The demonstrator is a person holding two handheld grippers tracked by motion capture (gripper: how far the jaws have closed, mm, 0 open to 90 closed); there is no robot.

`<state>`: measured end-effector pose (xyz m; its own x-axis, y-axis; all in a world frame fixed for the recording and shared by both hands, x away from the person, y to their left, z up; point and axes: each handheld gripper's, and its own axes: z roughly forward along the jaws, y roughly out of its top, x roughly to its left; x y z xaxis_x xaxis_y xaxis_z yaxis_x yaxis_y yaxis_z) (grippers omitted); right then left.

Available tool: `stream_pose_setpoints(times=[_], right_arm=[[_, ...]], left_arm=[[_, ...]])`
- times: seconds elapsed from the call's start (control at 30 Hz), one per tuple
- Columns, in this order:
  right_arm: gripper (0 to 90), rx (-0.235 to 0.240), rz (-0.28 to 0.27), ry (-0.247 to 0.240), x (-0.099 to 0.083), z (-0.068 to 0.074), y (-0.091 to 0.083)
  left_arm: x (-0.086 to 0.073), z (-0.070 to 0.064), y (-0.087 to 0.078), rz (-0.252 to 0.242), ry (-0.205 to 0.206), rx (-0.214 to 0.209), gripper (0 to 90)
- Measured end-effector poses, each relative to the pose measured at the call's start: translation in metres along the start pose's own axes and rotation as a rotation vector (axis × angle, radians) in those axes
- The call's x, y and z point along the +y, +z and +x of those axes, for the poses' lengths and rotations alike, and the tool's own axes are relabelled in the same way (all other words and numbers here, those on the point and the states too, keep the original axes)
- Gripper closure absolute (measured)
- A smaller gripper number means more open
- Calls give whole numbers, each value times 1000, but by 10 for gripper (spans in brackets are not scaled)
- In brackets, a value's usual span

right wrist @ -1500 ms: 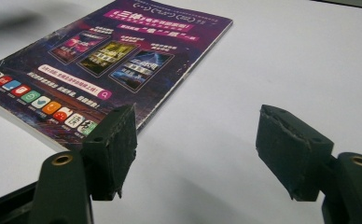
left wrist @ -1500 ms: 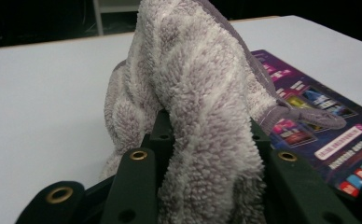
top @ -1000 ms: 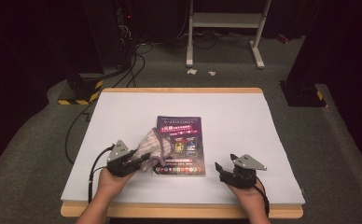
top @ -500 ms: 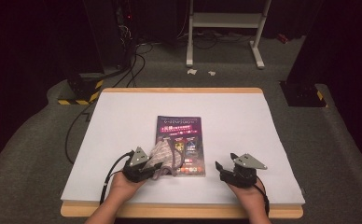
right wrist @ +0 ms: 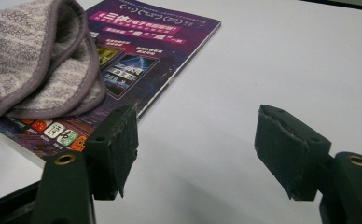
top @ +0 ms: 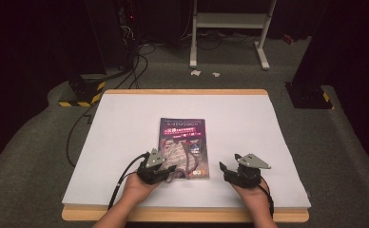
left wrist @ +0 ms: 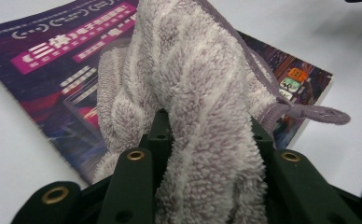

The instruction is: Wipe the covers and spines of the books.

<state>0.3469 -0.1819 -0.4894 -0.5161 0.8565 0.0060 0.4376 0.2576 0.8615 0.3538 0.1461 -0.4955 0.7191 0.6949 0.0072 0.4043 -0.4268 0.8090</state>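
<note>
Left gripper (top: pixel 166 172) sits low over the near edge of the white table (top: pixel 125 123), clenched on a fold of the grey-lilac striped towel (top: pixel 180 159); in the left gripper view the fluffy cloth (left wrist: pixel 202 107) bulges up between the two black jaws and its hemmed corner flops out to one side. That towel lies bunched on the near half of a purple magazine (top: pixel 182 128), which rests flat near the middle of the table, its long sides running toward the far edge and its near end close to the grippers. From where the right gripper looks, the towel (right wrist: pixel 34 70) covers the near-left part of the magazine (right wrist: pixel 156 42), while the printed cover beyond it stays bare. Right gripper (top: pixel 228 171) rests on the table just right of the magazine's near right corner, its jaws spread wide with nothing between them but white tabletop; the pads (right wrist: pixel 118 144) stand close to the magazine's edge without touching it. Both of the person's hands come in over the wooden front lip of the table. Room to move is generous: the whole far half of the table is bare, as are broad strips along its left and right edges. Past the table, cables trail on the grey floor and a white stand (top: pixel 230 23) waits well clear.
</note>
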Motion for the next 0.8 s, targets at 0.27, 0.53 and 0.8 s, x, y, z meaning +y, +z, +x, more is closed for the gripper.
stream_pose_setpoints(times=[0.27, 0.53, 0.8], right_arm=[[318, -41, -14, 0, -10, -5, -14], [320, -40, -8, 22, -15, -15, -16], [324, -42, -16, 26, -15, -16, -18]], left_arm=[[12, -21, 16, 8, 8, 2, 637], [28, -40, 38, 15, 28, -27, 631], [41, -62, 55, 12, 53, -53, 629]])
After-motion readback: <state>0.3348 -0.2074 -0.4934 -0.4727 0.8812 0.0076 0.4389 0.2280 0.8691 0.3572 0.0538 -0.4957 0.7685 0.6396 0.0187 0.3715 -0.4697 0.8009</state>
